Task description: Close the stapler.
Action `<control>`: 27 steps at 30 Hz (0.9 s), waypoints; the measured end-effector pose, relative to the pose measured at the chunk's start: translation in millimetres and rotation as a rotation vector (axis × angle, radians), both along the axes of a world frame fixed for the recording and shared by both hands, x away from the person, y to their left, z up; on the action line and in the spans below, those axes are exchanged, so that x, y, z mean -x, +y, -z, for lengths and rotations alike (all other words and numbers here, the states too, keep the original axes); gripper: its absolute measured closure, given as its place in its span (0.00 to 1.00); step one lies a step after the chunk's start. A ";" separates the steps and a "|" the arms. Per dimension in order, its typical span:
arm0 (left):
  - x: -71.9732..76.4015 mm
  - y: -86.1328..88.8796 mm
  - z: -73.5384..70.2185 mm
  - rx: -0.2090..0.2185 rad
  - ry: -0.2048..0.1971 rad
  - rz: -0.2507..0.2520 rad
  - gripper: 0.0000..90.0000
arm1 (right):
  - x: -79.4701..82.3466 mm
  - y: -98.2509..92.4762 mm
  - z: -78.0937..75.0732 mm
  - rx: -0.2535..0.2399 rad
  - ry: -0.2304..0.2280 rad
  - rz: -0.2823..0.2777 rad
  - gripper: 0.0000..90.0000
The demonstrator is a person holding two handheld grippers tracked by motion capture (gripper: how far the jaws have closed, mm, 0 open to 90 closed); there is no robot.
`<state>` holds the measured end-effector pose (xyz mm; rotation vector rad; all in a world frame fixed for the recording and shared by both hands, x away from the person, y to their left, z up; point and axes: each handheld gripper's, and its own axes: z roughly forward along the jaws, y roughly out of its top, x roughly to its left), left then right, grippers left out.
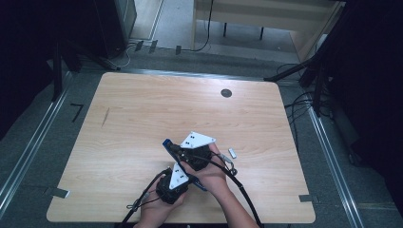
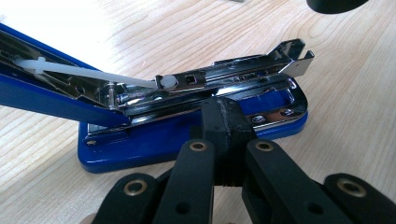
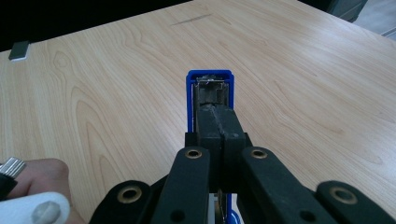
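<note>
Both claws are closed: left claw (image 2: 227,122) pins the open blue stapler (image 2: 187,135) base on the table (image 1: 142,114), at six o'clock; right claw (image 3: 219,123) grips its lid. Lifting should stay slow.

Left tool (image 2: 227,122) sits w/ its two black jaws pressed together at bottom centre, tips right up against the near edge of a blue stapler (image 2: 187,140) lying on the light wood surface (image 2: 355,93). Stapler's open: blue top arm (image 2: 51,91) swung up toward the left, chrome staple channel (image 2: 233,74) exposed & running right, w/ a white plastic pusher rod (image 2: 88,72) along it. A dark round object (image 2: 334,4) is cut off at the top-right corner, too little visible to ID.
</note>
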<state>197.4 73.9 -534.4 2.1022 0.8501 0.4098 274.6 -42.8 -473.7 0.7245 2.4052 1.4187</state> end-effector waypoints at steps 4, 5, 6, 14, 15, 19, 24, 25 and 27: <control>0.0 0.2 -0.1 -0.004 0.000 0.002 1.00 | -1.3 2.4 1.8 0.008 0.002 0.002 1.00; -0.1 0.3 -0.1 -0.006 -0.002 0.003 1.00 | -1.5 4.0 3.5 0.022 0.001 0.000 1.00; 0.0 0.2 -0.1 -0.004 0.000 0.003 1.00 | -1.5 5.3 4.9 0.031 0.002 -0.001 1.00; 0.0 0.2 -0.1 -0.003 0.002 0.003 1.00 | -7.5 16.2 17.8 0.068 0.021 -0.002 1.00; 0.0 0.2 -0.1 -0.003 0.002 0.003 1.00 | -8.5 17.8 19.7 0.071 0.025 0.000 1.00; -0.2 0.4 -0.2 -0.003 0.003 0.003 1.00 | -11.5 20.5 24.4 0.090 0.050 -0.001 1.00; -0.1 0.4 -0.2 -0.004 0.002 0.002 1.00 | -14.1 24.1 30.8 0.129 0.076 -0.003 1.00; -0.1 0.3 -0.2 -0.004 0.002 0.002 1.00 | -14.7 24.7 32.2 0.135 0.084 -0.003 1.00; -0.1 0.3 -0.2 -0.004 0.003 0.002 1.00 | -16.3 24.3 32.5 0.126 0.091 -0.004 1.00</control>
